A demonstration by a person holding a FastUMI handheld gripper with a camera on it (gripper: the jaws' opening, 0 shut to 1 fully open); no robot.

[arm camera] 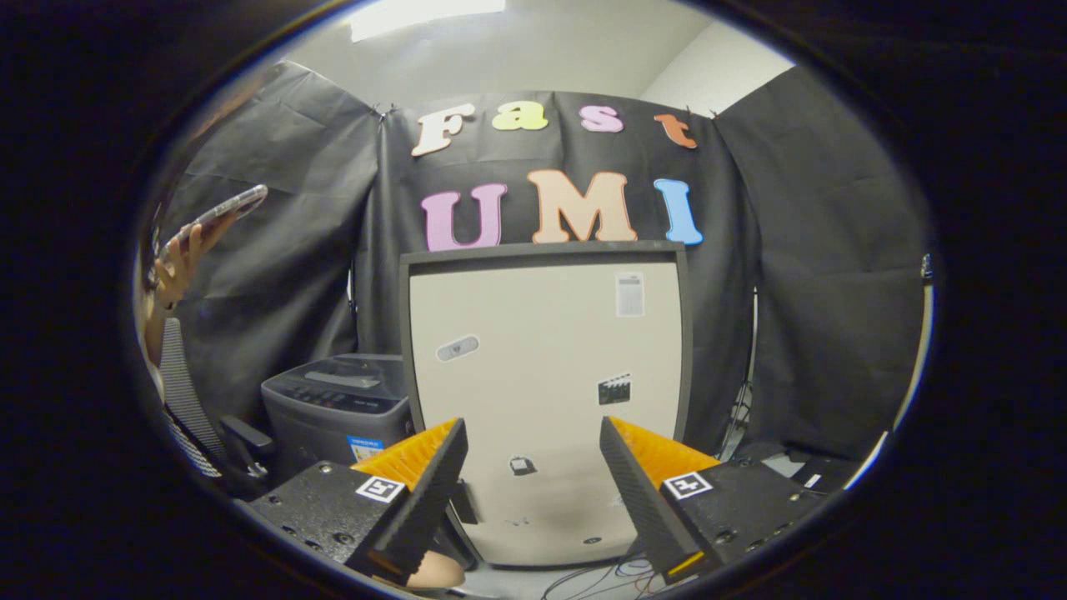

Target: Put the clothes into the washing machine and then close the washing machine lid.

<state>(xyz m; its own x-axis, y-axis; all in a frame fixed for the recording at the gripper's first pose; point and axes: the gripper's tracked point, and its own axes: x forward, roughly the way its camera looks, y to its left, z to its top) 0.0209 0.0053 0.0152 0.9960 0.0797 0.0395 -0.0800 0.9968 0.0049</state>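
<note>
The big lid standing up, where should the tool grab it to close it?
Probably the lid is best taken by its dark top rim, from the front. It stands upright just beyond the open tool, and that rim is the thin free edge farthest from the bottom.

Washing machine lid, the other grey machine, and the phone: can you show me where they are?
Washing machine lid [542,350]: gripper view, middle of its raised pale panel, beyond the open gripper [533,475].
Grey machine [338,400]: gripper view, its top control panel.
Phone [221,212]: gripper view, its edge above the person's hand [175,271].
</note>
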